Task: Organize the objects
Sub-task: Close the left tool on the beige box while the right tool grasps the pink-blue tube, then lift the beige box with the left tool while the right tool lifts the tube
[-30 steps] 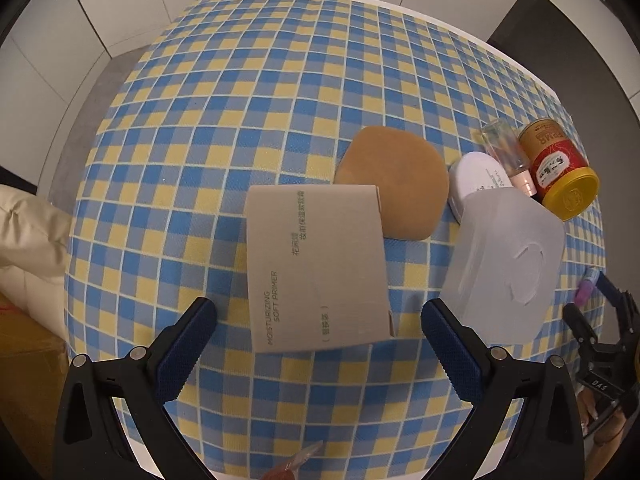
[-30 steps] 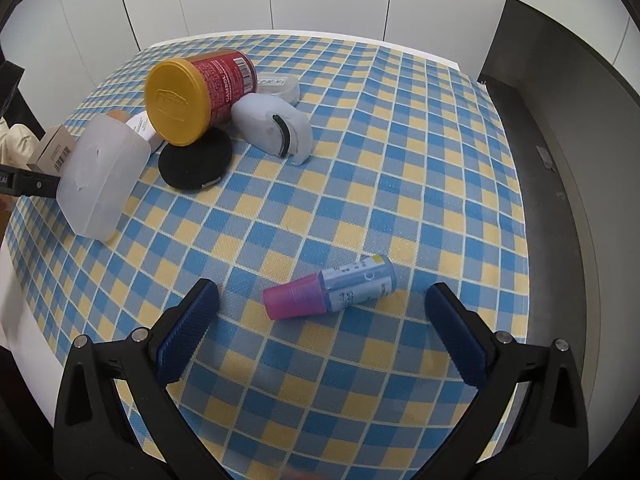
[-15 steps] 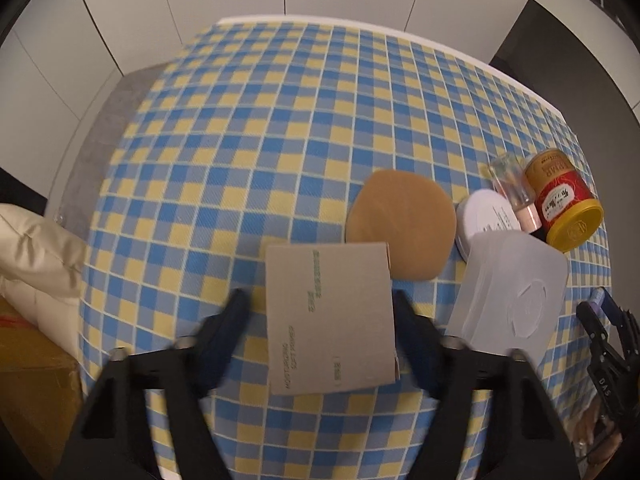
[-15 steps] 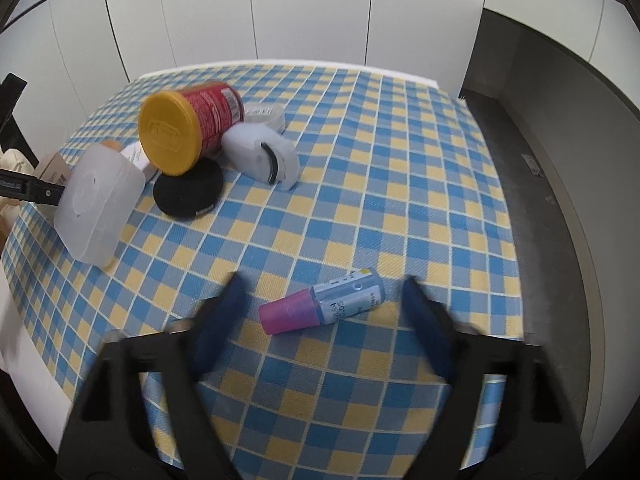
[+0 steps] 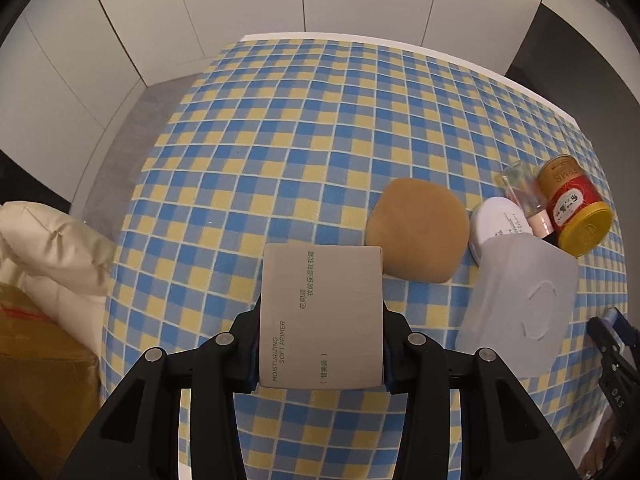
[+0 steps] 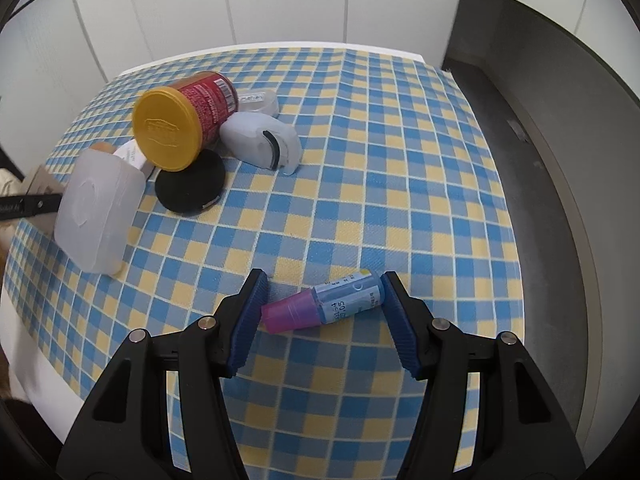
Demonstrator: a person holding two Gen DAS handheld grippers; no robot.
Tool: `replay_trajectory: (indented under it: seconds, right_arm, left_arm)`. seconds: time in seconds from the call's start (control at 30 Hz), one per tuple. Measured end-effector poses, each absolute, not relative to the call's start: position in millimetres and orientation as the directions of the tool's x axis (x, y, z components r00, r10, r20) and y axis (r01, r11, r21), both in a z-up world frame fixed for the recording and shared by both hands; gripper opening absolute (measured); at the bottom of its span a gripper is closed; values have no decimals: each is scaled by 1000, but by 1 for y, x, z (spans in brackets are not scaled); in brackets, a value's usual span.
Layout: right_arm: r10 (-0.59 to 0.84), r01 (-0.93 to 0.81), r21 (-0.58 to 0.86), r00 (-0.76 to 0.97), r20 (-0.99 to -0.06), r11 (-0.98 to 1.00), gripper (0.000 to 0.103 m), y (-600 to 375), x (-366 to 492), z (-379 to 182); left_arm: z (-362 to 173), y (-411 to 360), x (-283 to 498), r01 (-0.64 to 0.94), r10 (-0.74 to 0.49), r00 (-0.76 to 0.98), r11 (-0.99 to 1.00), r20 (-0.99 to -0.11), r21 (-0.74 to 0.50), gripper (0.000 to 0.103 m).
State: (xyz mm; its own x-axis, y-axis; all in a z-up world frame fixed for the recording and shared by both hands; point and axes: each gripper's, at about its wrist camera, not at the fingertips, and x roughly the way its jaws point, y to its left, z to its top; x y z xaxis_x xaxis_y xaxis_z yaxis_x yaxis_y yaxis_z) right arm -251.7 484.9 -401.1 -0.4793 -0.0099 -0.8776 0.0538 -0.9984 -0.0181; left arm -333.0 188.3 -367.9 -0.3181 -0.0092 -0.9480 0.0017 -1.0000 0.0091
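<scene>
My left gripper (image 5: 320,344) is shut on a flat beige primer box (image 5: 320,312) and holds it over the near edge of the checked tablecloth (image 5: 320,128). My right gripper (image 6: 322,312) is closed around a small blue bottle with a pink cap (image 6: 324,306) that lies on its side; both pads touch its ends. The box (image 6: 40,180) and the left gripper show at the far left of the right wrist view.
A tan round puff (image 5: 418,236), a white compact (image 5: 498,220), a clear tube (image 5: 524,192), a red can with a yellow lid (image 6: 180,120), a frosted plastic box (image 6: 98,208), a black disc (image 6: 190,186) and a white dispenser (image 6: 260,142) crowd one side. A cream cushion (image 5: 44,248) and a cardboard carton (image 5: 36,380) lie left of the table.
Both grippers were open a second ago. The left one has closed on the primer box and lifted back with it. The right one has closed around the blue bottle.
</scene>
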Motion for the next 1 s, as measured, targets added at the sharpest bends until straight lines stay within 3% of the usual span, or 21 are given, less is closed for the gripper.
replay_trajectory:
  seconds: [0.47,1.0]
  right_arm:
    - [26,-8,-25,-403,-915,-1000,61,453,-292,-386]
    - [73,-44,-60,-395,-916,-997,61,448,-327,-280]
  left_arm:
    - [-335,193,-323,-48,-48,-349,-996,-936,70,43]
    - [-260,203,-328,-53,-45,-388,-996,-921,71,43]
